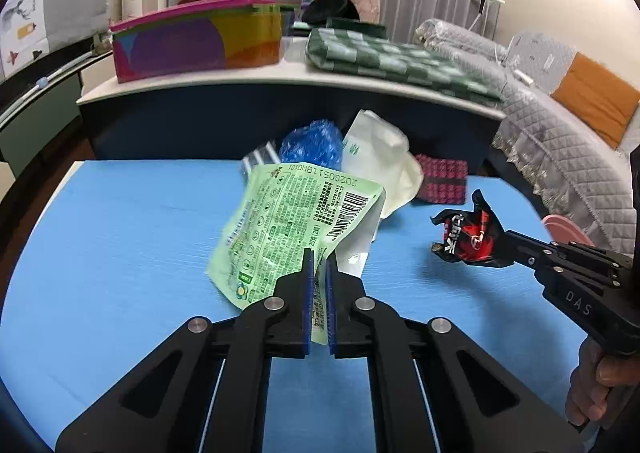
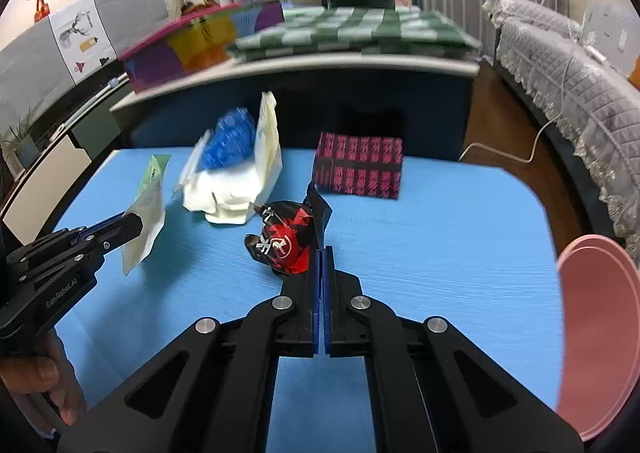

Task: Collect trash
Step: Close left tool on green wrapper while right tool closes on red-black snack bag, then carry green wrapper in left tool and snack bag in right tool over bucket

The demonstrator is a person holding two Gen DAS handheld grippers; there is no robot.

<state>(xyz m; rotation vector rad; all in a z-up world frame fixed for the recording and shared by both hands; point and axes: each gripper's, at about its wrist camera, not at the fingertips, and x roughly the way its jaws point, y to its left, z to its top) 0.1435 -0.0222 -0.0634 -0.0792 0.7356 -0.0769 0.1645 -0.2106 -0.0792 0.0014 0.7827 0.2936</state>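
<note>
- Left gripper [image 1: 319,253] was clamped on the lower edge of a light green snack wrapper [image 1: 288,221]; blue pads pressed on the foil from both sides, the wrapper standing up above the blue table top [image 1: 120,245], print and barcode facing the left wrist camera.
- Right gripper [image 2: 322,253] was clamped on a crumpled red-and-black wrapper [image 2: 286,245]; pads nearly together, a black flap of foil sticking up between the tips. From the left wrist view the same wrapper hung off the tips, seemingly clear of the table.
- Both wrappers were well apart from each other, green toward the left, red-and-black nearer the middle.
- Remaining on the table, far side: a crumpled blue plastic bag [image 2: 230,139] resting against a white paper bag [image 2: 240,189], the two touching; a dark pink-patterned box [image 2: 360,165] beside them to the right.
- A pink round rim [image 2: 596,333] stood at the right edge of the right wrist view, beside the table; cannot tell what it was.
- A person's fingers [image 2: 48,385] showed on the left gripper's handle.
- Behind: a desk with a green checked cloth [image 1: 400,57] and a multicoloured box [image 1: 196,37].
</note>
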